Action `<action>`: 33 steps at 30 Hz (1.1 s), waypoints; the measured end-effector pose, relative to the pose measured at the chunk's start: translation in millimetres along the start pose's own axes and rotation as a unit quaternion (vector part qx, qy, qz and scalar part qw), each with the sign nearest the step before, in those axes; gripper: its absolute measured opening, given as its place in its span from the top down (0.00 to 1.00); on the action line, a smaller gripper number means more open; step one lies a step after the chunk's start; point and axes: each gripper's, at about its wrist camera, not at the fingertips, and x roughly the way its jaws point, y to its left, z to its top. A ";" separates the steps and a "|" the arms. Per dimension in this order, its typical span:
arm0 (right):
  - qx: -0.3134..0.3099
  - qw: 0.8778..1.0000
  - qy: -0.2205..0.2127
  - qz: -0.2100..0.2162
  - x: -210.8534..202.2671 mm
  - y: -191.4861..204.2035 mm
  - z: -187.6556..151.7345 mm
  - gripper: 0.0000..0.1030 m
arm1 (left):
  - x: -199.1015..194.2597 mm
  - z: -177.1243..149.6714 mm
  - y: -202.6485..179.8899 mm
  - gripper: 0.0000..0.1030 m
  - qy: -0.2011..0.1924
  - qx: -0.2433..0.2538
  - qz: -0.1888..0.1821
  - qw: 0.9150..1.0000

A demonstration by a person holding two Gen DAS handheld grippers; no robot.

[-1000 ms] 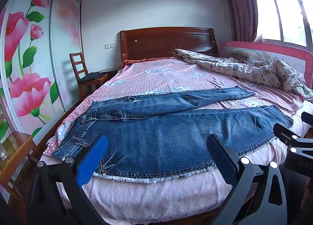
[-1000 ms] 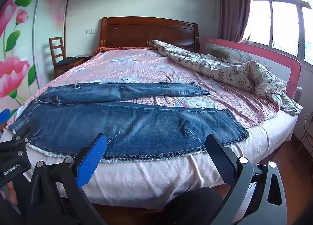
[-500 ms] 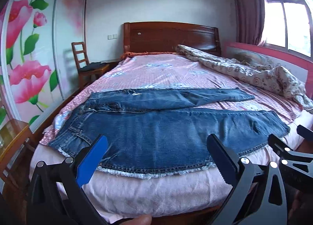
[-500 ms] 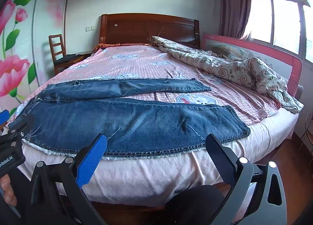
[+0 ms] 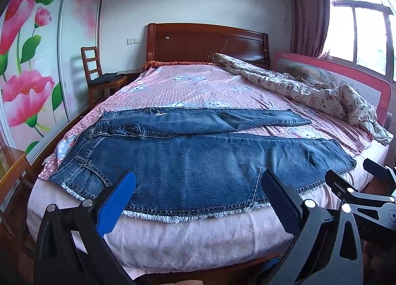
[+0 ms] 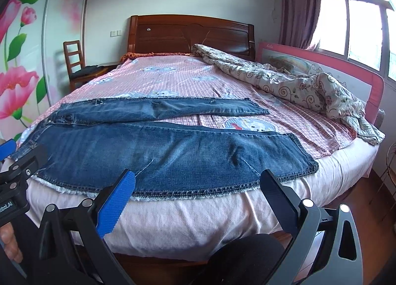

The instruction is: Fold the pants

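Lying flat across the near end of the bed [image 5: 198,240], the jeans [image 5: 198,161] have both legs spread apart, waist toward the wardrobe side (frayed hem along the mattress edge). Left gripper [image 5: 198,200] and right gripper [image 6: 198,193] both hover just before that edge, jaws wide apart, holding nothing.

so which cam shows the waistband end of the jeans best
The left wrist view: the waistband, with belt loops and seams, lies in plain sight at the jeans' left end. In the right wrist view that end sits at the frame's left edge, partly hidden behind the left gripper.
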 end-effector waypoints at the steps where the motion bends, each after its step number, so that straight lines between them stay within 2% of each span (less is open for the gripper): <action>1: 0.000 1.000 0.000 0.000 0.1 -0.2 0.1 0.03 | -0.1 0.1 -0.4 0.02 -0.001 0.002 0.001 1.000; 11: 0.007 1.000 0.004 0.002 2.4 -1.2 1.2 0.03 | 1.7 4.0 1.6 0.02 -0.001 0.009 0.011 1.000; 16: 0.037 0.999 0.033 0.001 19.8 -16.9 9.9 0.03 | 11.2 27.5 23.8 0.02 0.000 -0.004 0.019 1.000; 18: 0.044 0.998 0.048 0.006 33.1 -24.0 17.2 0.03 | 25.9 41.2 42.7 0.02 0.016 -0.021 0.019 0.999; 20: 0.060 0.997 0.056 0.008 47.1 -33.3 28.1 0.03 | 45.4 53.1 66.5 0.02 0.046 -0.048 -0.004 0.998; 21: 0.070 0.996 0.059 0.013 53.2 -37.5 34.0 0.03 | 57.9 61.4 81.6 0.02 0.064 -0.064 -0.002 0.996; 22: 0.085 0.994 0.061 0.021 60.3 -43.3 40.3 0.03 | 70.9 70.5 98.5 0.02 0.083 -0.080 0.003 0.993; 24: 0.124 0.989 0.066 0.043 75.2 -56.4 53.5 0.03 | 92.1 84.8 132.1 0.02 0.120 -0.136 -0.027 0.983; 26: 0.179 0.977 0.076 0.084 93.2 -71.0 65.6 0.03 | 103.4 92.3 158.9 0.02 0.126 -0.181 -0.036 0.975; 28: 0.257 0.956 0.080 0.117 113.7 -91.9 79.1 0.03 | 117.7 103.8 189.2 0.02 0.125 -0.224 -0.058 0.965; 29: 0.293 0.944 0.077 0.133 121.5 -101.2 84.3 0.03 | 124.1 108.4 201.5 0.02 0.120 -0.243 -0.071 0.960; 30: 0.337 0.926 0.073 0.155 133.2 -112.1 92.1 0.03 | 128.5 111.7 209.5 0.02 0.113 -0.257 -0.072 0.957; 32: 0.380 0.902 0.074 0.188 153.5 -122.5 101.8 0.03 | 140.3 120.3 232.8 0.02 0.092 -0.298 -0.083 0.946; 33: 0.411 0.882 0.069 0.221 167.5 -127.9 105.6 0.03 | 146.6 123.0 240.9 0.02 0.090 -0.317 -0.091 0.940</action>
